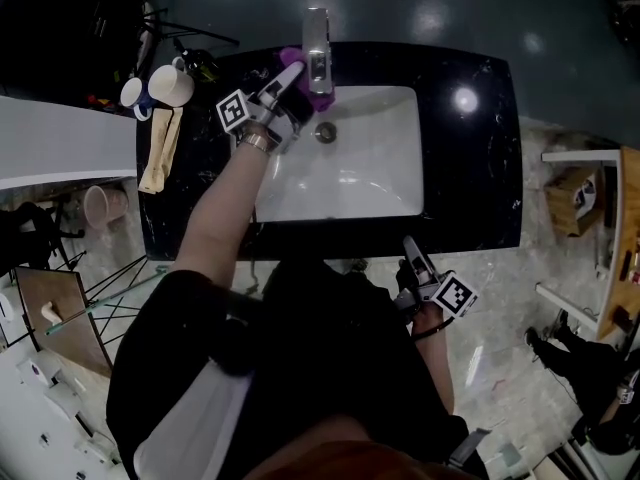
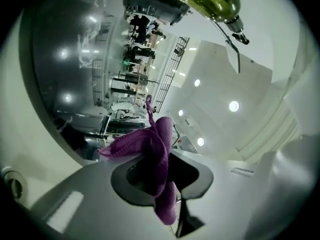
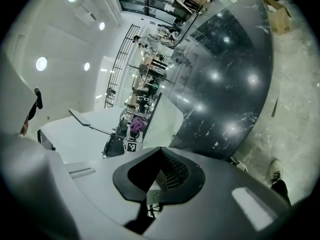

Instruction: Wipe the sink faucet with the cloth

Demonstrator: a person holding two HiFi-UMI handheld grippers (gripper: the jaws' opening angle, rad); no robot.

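- Two jaws of the left gripper are clenched on the cloth. The purple fabric is pinched between them, one bunch stands out past the tips and a tail hangs down below.
- From above, the left gripper is over the back left corner of the sink, and its tips point toward the faucet.
- The cloth shows on both sides of the faucet's body, a small part at the left near the tips and a bigger part lower right, by the spout. It seems to lie against the metal, but I cannot tell how firmly it presses.
- The faucet stands at the back rim of the sink, just beside the tips on their right. Its long axis runs from the back edge of the counter out over the basin, so I judge that the next stroke should go along this line.
- The left hand is clearly the nearer one.
- The right gripper is well apart, in front of the counter's near edge.
- Its jaws are closed together with nothing between them. Its view shows the cloth only far off across the basin.
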